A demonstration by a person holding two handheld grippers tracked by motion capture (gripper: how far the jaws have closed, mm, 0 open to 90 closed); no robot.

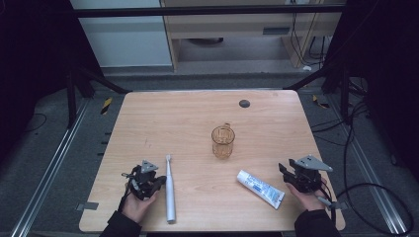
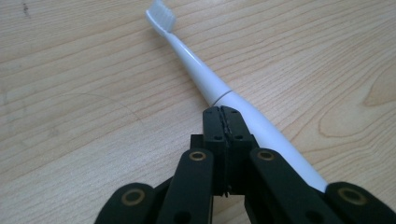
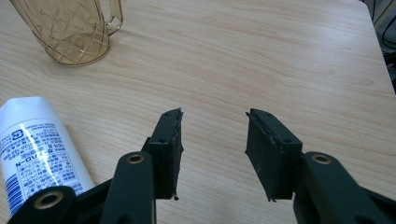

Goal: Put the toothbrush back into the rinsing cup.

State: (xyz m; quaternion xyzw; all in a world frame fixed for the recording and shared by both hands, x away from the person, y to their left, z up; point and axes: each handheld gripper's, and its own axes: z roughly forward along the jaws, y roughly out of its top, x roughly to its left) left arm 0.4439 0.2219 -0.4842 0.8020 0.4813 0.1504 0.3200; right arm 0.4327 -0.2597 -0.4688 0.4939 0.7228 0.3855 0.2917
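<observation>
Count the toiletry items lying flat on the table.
2. The white toothbrush lies beside the left gripper, head pointing away from the person. The toothpaste tube lies near the right gripper. The amber cup stands upright between them.

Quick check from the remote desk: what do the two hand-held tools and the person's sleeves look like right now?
Both are black linkage tools. The left tool carries a grey three-cornered plate on top, as does the right tool. Brass-coloured pivot rivets dot the arms, and the right tool's flat pads have rough, worn faces. A black cable trails from the right tool toward the table's edge. Both sleeves are dark.
</observation>
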